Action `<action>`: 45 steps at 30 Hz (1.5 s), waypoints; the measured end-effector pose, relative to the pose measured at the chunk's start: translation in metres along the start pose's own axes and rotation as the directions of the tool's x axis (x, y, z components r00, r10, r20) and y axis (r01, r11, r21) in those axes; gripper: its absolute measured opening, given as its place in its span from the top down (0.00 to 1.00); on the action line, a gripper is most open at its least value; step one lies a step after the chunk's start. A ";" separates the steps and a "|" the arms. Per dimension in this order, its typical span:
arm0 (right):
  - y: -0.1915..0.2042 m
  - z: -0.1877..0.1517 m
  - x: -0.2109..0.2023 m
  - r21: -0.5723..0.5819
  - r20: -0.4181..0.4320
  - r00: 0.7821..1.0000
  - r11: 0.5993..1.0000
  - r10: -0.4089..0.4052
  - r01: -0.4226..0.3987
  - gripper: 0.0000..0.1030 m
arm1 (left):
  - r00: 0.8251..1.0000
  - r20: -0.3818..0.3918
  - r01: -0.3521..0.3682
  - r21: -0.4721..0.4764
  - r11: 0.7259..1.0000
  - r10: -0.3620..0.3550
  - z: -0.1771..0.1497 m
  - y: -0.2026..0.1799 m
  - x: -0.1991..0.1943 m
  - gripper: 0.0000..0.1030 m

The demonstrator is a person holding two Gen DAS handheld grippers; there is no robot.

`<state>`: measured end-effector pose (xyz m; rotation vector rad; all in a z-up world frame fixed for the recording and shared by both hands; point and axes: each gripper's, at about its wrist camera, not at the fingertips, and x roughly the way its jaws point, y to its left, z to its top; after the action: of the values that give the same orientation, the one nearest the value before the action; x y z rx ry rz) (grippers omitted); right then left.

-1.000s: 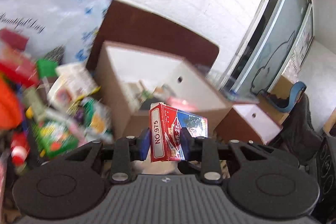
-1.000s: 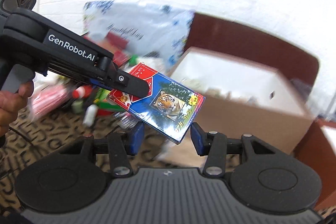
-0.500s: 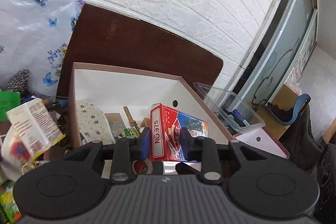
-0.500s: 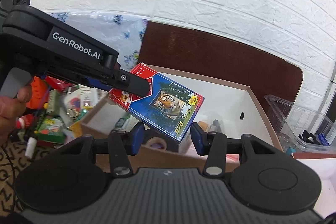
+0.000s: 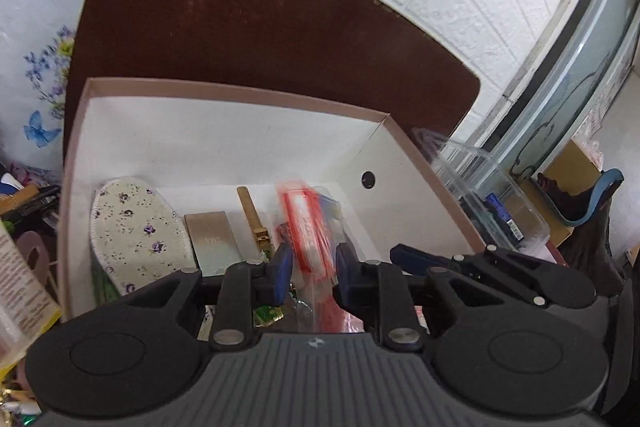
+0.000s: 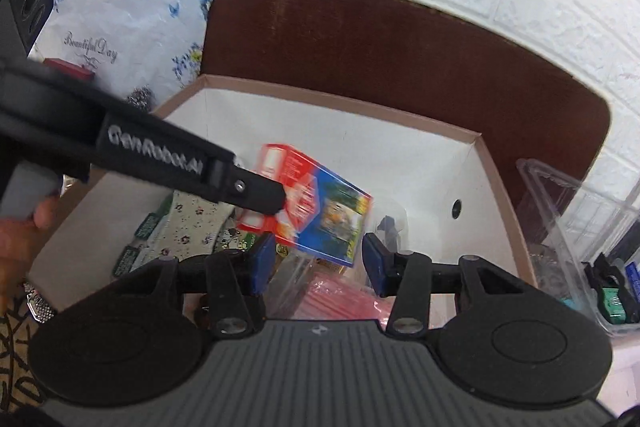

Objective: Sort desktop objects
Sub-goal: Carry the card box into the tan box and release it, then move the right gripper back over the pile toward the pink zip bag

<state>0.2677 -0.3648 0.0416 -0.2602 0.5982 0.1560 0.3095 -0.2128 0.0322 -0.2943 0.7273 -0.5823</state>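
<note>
A red and blue card pack with a tiger picture [image 6: 316, 203] is blurred in mid-air over the open cardboard box [image 6: 496, 179]. In the left wrist view the pack [image 5: 308, 227] sits between the fingers of my left gripper [image 5: 310, 267], whose jaws stand apart and no longer touch it. The left gripper also shows from the side in the right wrist view [image 6: 256, 193]. My right gripper [image 6: 316, 263] is open and empty, just in front of the box. The box [image 5: 224, 87] holds a flowered insole [image 5: 136, 231], a silver case [image 5: 214, 241] and a gold clip [image 5: 254, 219].
A brown board [image 5: 260, 27] leans on the white brick wall behind the box. A clear plastic bin [image 5: 492, 195] with small items stands to the right. A floral bag [image 6: 120, 27] and a pile of mixed objects lie to the left.
My left gripper has moved forward over the box and opened. The card pack has left its grip and is dropping into the box. The right gripper has followed, still open.
</note>
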 end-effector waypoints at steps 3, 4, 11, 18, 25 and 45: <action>0.000 0.002 0.015 -0.024 -0.045 0.998 0.999 -0.036 0.035 0.55 | 1.000 -0.022 -0.004 -0.043 0.999 0.003 0.003 0.007 0.008 0.57; -0.001 0.001 0.017 -0.019 -0.049 0.998 0.999 -0.036 0.035 0.54 | 1.000 -0.031 0.002 -0.068 0.998 -0.005 0.004 0.011 0.008 0.44; -0.004 -0.001 0.010 0.017 -0.019 1.000 1.000 -0.024 0.024 0.31 | 1.000 -0.008 0.012 -0.106 0.994 -0.013 0.005 0.024 -0.003 0.15; 0.004 -0.004 -0.005 0.030 -0.001 0.999 0.999 -0.038 0.038 0.15 | 0.999 0.035 -0.016 0.013 1.000 0.016 -0.006 0.002 -0.030 0.14; 0.022 -0.008 -0.045 0.008 0.057 0.998 1.000 -0.023 0.022 0.14 | 0.994 0.080 -0.078 0.068 0.995 0.073 -0.026 -0.012 -0.063 0.13; 0.131 -0.057 -0.164 -0.041 0.172 0.981 0.995 0.095 -0.089 0.14 | 0.984 0.122 -0.139 0.063 0.988 0.131 -0.138 -0.004 -0.189 0.13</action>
<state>0.0745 -0.2676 0.0644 -0.2482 0.4345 0.2750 0.0980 -0.1116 0.0371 -0.2096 0.6060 -0.4570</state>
